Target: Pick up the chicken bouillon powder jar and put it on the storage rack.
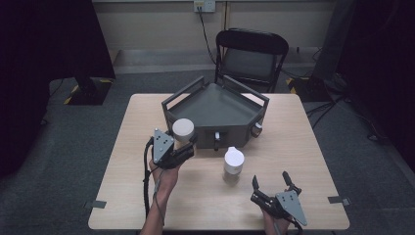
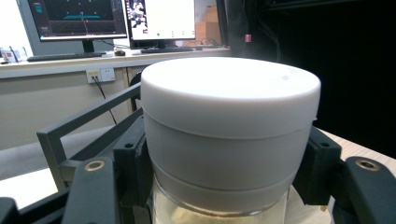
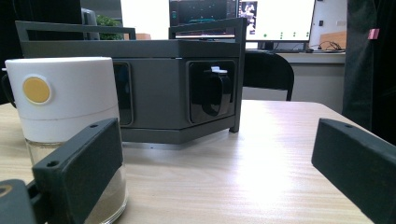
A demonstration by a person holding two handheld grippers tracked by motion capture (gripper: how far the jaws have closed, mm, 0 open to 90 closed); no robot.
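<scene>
– Grey carpet, pale wooden table (image 1: 293,147) in the middle, a black chair (image 1: 252,56) seen behind it. What is found on the tabletop?

– A dark grey rack (image 1: 215,110) w/ rail handles is placed at the far centre. A white-capped jar (image 1: 233,165) is stood upright just in front of it, approx. mid-table. In the right gripper view a yellow dot is seen on the side of that cap, and pale powder is seen in the glass below.

– And the left gripper (image 1: 183,147)?

– It is held up near the rack's front left corner. A second jar w/ a flat white lid (image 1: 183,129) is clamped betw. its jaws. In the left gripper view the jaws are pressed against both sides, just under the lid, w/ clear glass and pale contents seen beneath. Whether the jar's base is touching the table can't be told.

– The right gripper (image 1: 270,182)?

– It is kept low at the near right of the table. Its jaws are spread wide and nothing is held. In its own view the dotted jar is seen beside one jaw, at the picture's left; contact can't be judged.

– Anything else in the bkgd?

– Monitors (image 2: 112,18) on a desk are seen beyond the rack in both gripper views, plus a wall socket (image 1: 204,6) w/ a cable plugged in.
</scene>
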